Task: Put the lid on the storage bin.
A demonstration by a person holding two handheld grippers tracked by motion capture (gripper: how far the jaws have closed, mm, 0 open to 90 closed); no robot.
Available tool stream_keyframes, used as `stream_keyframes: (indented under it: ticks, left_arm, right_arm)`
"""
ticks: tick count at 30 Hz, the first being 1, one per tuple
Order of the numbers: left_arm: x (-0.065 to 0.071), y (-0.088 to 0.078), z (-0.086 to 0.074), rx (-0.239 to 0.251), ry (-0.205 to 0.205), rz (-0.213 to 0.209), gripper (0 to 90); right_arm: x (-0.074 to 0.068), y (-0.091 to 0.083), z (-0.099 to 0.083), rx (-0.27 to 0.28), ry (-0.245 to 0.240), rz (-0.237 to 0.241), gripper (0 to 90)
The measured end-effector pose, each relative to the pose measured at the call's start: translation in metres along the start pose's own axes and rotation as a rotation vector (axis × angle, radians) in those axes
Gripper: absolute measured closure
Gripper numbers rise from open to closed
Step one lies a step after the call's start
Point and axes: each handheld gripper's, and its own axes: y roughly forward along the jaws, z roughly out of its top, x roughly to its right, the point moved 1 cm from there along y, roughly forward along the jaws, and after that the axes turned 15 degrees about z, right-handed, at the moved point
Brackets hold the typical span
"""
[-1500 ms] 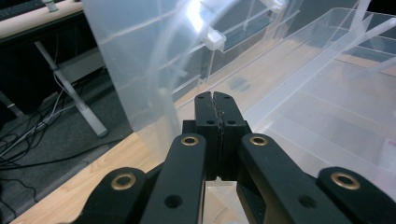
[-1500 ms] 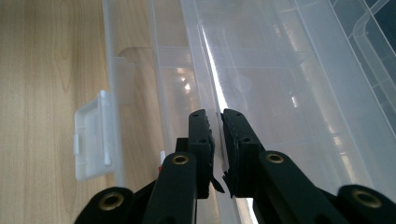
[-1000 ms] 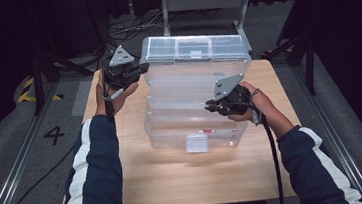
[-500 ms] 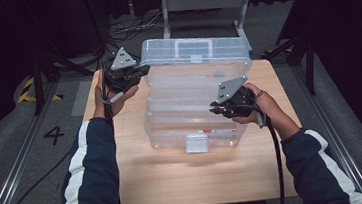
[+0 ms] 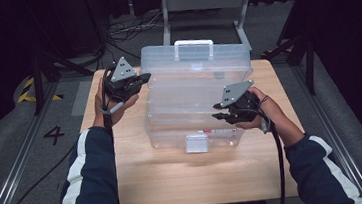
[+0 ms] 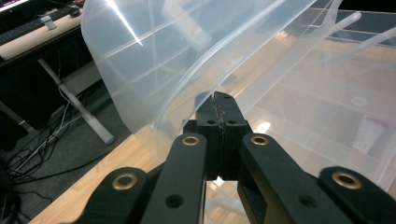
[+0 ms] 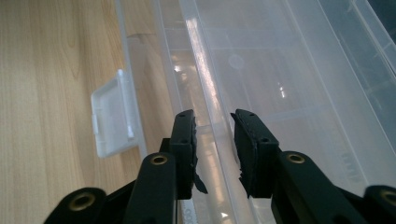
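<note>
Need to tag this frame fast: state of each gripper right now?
Left gripper: closed, fingers pressed together, holding nothing, tips near the clear storage box.
Right gripper: open, has just been opening; the box's rim runs between its fingers, unpinched.

Closed jaws beside clear lid [image 6: 154, 65]

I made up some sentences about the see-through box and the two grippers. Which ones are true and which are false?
1. The clear plastic box sits on a wooden table. True.
2. The left gripper has its jaws wide open. False: they are shut together, by the box's side.
3. The right gripper has a gap between its jaws. True: they have just been opening, with the box's rim running between them.
4. The box has a red handle. False: the handle on top is white.
5. A white latch hangs at the box's front. True.
</note>
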Motion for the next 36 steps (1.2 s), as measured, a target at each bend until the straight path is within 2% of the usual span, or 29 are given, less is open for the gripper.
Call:
stream_keyframes:
  ticks: [3, 6, 13, 14, 15, 21, 23, 26, 34, 36]
  left_arm:
    - [0.003, -0.003, -0.004, 0.011, 0.003, -0.007, 90.0]
    - [0.006, -0.003, -0.007, 0.000, 0.022, -0.010, 90.0]
    - [0.011, -0.006, -0.010, 0.001, 0.023, -0.024, 90.0]
    - [0.012, -0.006, -0.011, -0.001, 0.034, -0.023, 90.0]
    - [0.013, -0.006, -0.011, -0.005, 0.028, -0.031, 90.0]
    - [0.022, -0.006, -0.019, -0.006, 0.026, -0.046, 90.0]
    - [0.024, -0.007, -0.024, -0.006, 0.022, -0.051, 90.0]
    - [0.026, -0.009, -0.031, -0.012, 0.011, -0.062, 90.0]
    - [0.031, -0.014, -0.039, -0.041, 0.038, -0.084, 90.0]
    - [0.033, -0.015, -0.043, -0.054, 0.044, -0.104, 90.0]
  right_arm:
    - [-0.004, -0.006, -0.004, 0.026, 0.013, -0.014, 67.1]
    - [-0.007, -0.016, -0.009, 0.076, 0.030, -0.022, 66.6]
    - [-0.011, -0.029, -0.025, 0.108, 0.066, -0.058, 65.5]
    - [-0.011, -0.031, -0.028, 0.111, 0.073, -0.063, 65.1]
    - [-0.012, -0.034, -0.035, 0.122, 0.090, -0.077, 64.5]
    - [-0.013, -0.041, -0.046, 0.129, 0.123, -0.095, 59.9]
    - [-0.013, -0.044, -0.051, 0.155, 0.141, -0.085, 58.9]
    - [-0.013, -0.045, -0.056, 0.155, 0.161, -0.089, 58.0]
    - [-0.013, -0.044, -0.066, 0.144, 0.190, -0.107, 57.6]
    - [-0.013, -0.043, -0.069, 0.141, 0.194, -0.107, 57.6]
